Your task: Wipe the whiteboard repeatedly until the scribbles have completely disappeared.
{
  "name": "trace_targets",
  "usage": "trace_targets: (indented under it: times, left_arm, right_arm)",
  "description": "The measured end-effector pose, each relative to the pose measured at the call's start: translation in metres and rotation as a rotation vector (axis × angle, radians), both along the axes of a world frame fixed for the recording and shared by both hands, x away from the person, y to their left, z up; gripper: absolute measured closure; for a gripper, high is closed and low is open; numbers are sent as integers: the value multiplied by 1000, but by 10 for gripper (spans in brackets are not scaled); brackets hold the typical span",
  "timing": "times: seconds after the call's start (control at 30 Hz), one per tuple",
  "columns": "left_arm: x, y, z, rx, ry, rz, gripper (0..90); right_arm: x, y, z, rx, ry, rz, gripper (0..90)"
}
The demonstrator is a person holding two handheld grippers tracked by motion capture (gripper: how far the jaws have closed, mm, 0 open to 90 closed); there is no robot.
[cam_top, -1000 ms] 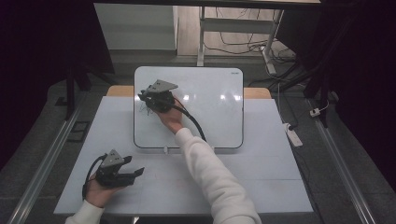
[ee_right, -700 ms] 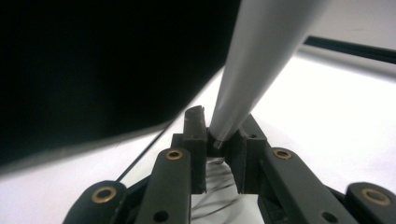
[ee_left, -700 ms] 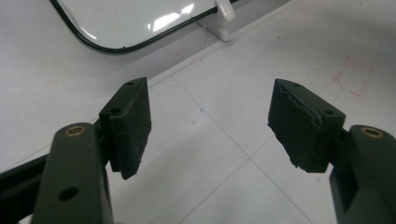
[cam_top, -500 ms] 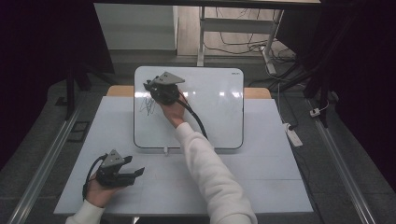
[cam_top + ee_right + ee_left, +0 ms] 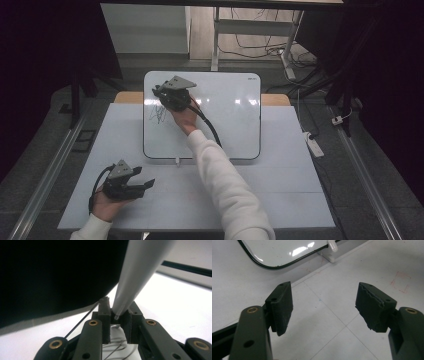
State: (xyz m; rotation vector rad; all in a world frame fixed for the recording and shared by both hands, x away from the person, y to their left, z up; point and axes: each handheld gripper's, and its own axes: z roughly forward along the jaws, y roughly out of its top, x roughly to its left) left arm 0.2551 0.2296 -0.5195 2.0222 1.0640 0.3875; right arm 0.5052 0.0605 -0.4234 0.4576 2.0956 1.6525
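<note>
A white whiteboard [image 5: 230, 125] lies on the table, with black scribbles [image 5: 158, 114] near its left edge. My right gripper [image 5: 159, 93] hovers over the board's upper left, just above the scribbles, with a hand behind it. In the right gripper view its jaws [image 5: 117, 308] are shut on a pale marker [image 5: 140, 270] that slants up between them, and scribble lines show beneath. My left gripper [image 5: 149, 184] rests low at the table's front left; its jaws [image 5: 324, 302] stand wide open over bare table, with the board's rounded corner [image 5: 282, 250] beyond them.
A small white piece [image 5: 177, 161] sits at the board's near edge. The white table top [image 5: 280, 190] spreads around the board. A power strip [image 5: 314, 145] lies on the floor at the right, and desk legs and cables stand behind the table.
My right gripper has shifted slightly up and to the right over the board, uncovering the scribbles. The left gripper has stayed where it was.
</note>
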Motion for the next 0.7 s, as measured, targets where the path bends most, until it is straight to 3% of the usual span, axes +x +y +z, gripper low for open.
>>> trace_targets:
  times: [0.17,0.23,0.3,0.37,0.43,0.57,0.63,0.7]
  left_arm:
    - [0,0,0,1,-1,-1,306]
    - [-1,0,0,-1,-1,0,306]
    - [-1,0,0,-1,-1,0,306]
    - [0,0,0,0,-2,-1,306]
    - [0,0,0,-2,-1,-1,306]
    - [0,0,0,-3,1,0,306]
    - [0,0,0,-1,-1,-1,306]
    - [-1,0,1,-3,-2,0,306]
  right_arm:
    - [-9,5,-8,-59,10,71,776]
    - [-7,4,-4,-62,0,60,776]
    - [-1,-2,2,-15,0,-1,776]
    - [3,-7,4,15,7,-25,776]
    - [-1,-4,0,-4,12,-5,776]
    - [-16,9,-15,-77,31,96,776]
    - [-17,10,-15,-81,25,96,776]
    - [-12,5,-9,-61,10,45,776]
